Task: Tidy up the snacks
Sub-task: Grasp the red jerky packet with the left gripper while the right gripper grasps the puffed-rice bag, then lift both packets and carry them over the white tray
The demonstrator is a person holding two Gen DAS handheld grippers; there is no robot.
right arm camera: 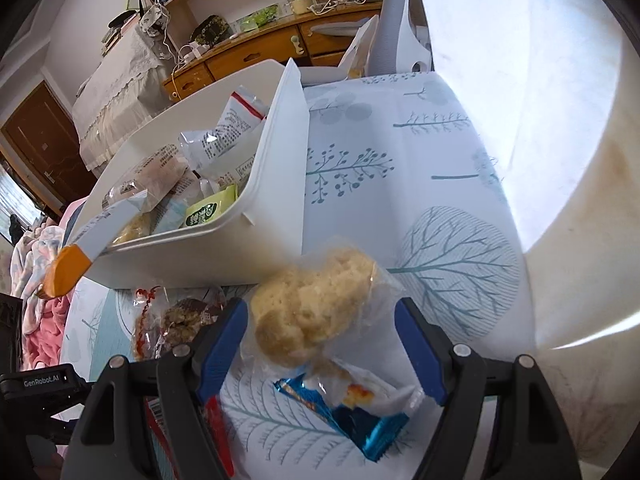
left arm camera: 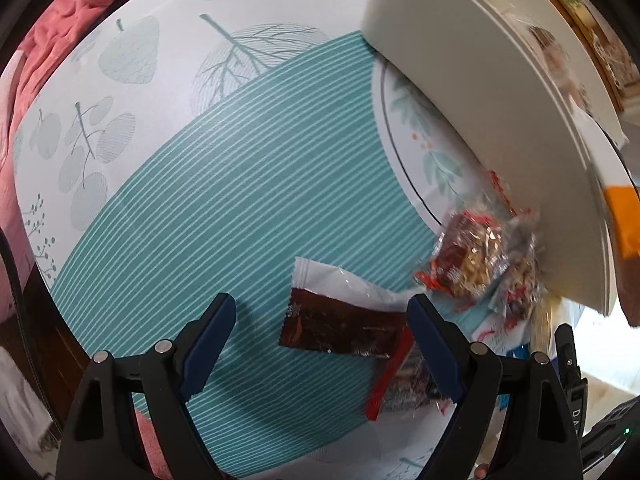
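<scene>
A dark brown snack packet (left arm camera: 340, 324) lies flat on the teal striped mat (left arm camera: 220, 200). My left gripper (left arm camera: 320, 300) hangs open just above it, its right finger (left arm camera: 432, 344) close to the packet's end. A pale yellow cake in a clear wrapper (right arm camera: 312, 312) lies on the tablecloth between the open fingers of my right gripper (right arm camera: 320, 305); I see no pad pressing on it. A white bin (right arm camera: 280, 184), also the white bin (left arm camera: 480, 100), holds several packets. Nut bars in clear wrappers (left arm camera: 472, 260) lie at its foot.
A blue and white packet (right arm camera: 360, 412) lies under the right gripper, and a red packet (left arm camera: 390, 372) beside the left one. An orange-tipped packet (right arm camera: 68, 268) juts from the bin. Pink bedding (left arm camera: 52, 40) lies past the table's edge. A wooden desk (right arm camera: 260, 52) stands behind.
</scene>
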